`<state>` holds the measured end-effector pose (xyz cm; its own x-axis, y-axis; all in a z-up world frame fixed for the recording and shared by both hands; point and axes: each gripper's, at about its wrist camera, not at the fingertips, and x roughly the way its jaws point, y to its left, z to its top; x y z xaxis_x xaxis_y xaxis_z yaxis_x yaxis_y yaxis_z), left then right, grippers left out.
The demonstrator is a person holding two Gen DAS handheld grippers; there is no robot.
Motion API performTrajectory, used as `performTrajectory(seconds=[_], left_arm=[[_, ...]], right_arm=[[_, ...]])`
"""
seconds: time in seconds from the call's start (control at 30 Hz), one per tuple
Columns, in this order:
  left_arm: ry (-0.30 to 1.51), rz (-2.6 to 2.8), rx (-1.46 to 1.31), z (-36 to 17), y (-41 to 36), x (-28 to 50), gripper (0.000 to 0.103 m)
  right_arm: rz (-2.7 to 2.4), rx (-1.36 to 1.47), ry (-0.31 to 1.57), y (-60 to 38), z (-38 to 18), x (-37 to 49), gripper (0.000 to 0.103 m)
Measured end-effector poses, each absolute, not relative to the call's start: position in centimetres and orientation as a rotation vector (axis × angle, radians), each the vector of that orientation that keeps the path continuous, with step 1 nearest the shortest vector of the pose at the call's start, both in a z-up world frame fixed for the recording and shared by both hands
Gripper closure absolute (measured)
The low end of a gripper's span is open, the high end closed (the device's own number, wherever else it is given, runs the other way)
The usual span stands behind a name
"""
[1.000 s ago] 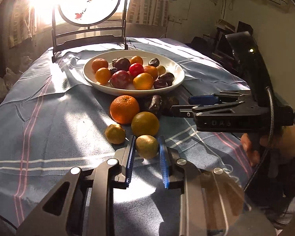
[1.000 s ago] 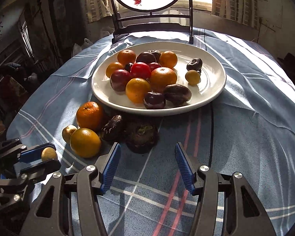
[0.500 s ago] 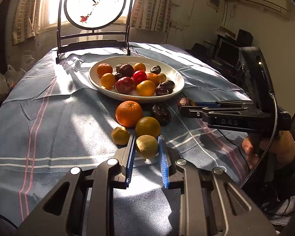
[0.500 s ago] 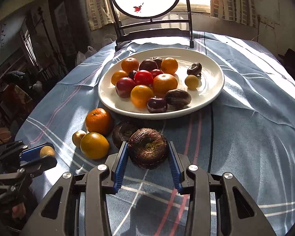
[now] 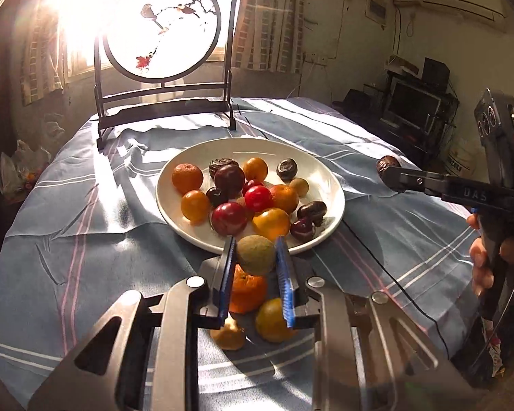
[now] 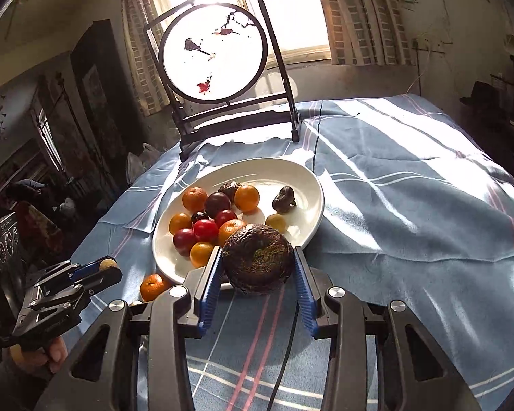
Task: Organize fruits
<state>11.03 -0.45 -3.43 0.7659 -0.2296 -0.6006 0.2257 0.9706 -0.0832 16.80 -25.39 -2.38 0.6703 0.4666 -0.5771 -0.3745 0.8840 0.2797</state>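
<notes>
Left gripper (image 5: 256, 267): jaws pinching a greenish-brown fruit (image 5: 256, 254), held above the near rim of the plate (image 5: 337, 202), just ahead. Right gripper (image 6: 258, 267): jaws clamped on a dark wrinkled fruit (image 6: 258, 263), likewise at the rim; neither clearly nearer.

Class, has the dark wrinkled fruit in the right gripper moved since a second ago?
Yes. The dark wrinkled fruit was lying on the cloth before the plate; now the right gripper holds it raised at the plate's near rim.

Fruit-filled plate (image 5: 332, 185) mid-table — screen (image 5: 164, 24) behind (three fruits in front)
</notes>
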Motion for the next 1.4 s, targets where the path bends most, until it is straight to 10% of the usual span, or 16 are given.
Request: performTrajectory(seconds=[0.27, 0.5, 0.73, 1.4], left_arm=[[0.719, -0.197, -0.023, -3.4, -0.6, 18.8, 0.080], [0.693, -0.175, -0.067, -3.5, 1.0, 16.1, 0.049], [0.720, -0.231, -0.016, -4.5, 1.4, 10.0, 0.043], [0.870, -0.262, 0.081, -9.8, 1.1, 9.4, 0.060]], right_arm=[[0.468, 0.143, 0.743, -21.6, -3.2, 23.6, 0.062], [0.485, 0.135, 0.699, -21.7, -3.0, 20.9, 0.050], [0.528, 0.158, 0.727, -23.4, -4.0, 16.0, 0.049], [0.531, 0.204, 0.831, -24.3, -8.8, 11.6, 0.048]])
